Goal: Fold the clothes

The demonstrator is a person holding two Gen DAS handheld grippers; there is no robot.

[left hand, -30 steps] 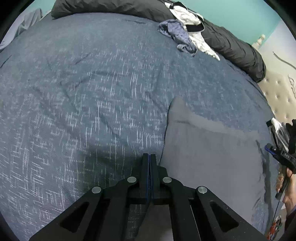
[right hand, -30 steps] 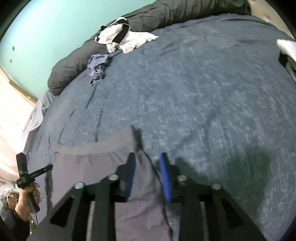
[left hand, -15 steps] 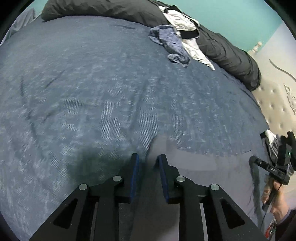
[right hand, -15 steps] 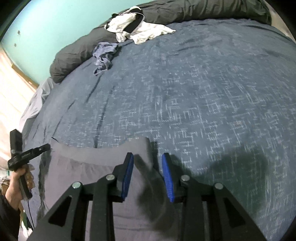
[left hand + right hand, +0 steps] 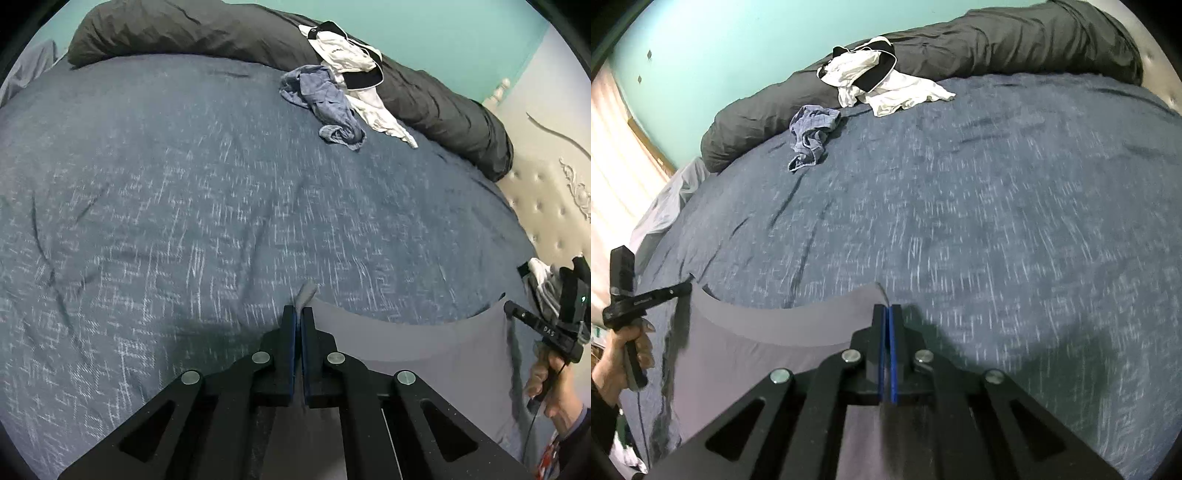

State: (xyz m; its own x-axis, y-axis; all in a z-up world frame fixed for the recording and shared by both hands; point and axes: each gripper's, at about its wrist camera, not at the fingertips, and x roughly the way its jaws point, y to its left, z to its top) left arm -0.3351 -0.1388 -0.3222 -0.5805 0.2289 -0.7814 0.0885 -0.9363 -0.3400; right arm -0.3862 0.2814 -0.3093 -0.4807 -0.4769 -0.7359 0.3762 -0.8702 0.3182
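Both claws, left claw and right claw, have clamped the grey garment, stretched sideways.

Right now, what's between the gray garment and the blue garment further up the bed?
Nothing but bare bedspread. Both wrist views show open quilt from the gray garment to the blue garment.

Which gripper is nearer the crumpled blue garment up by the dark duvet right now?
Hard to separate. Left gripper and right gripper each pinch a corner of the grey garment at the near edge, both far across the bed from the blue garment.
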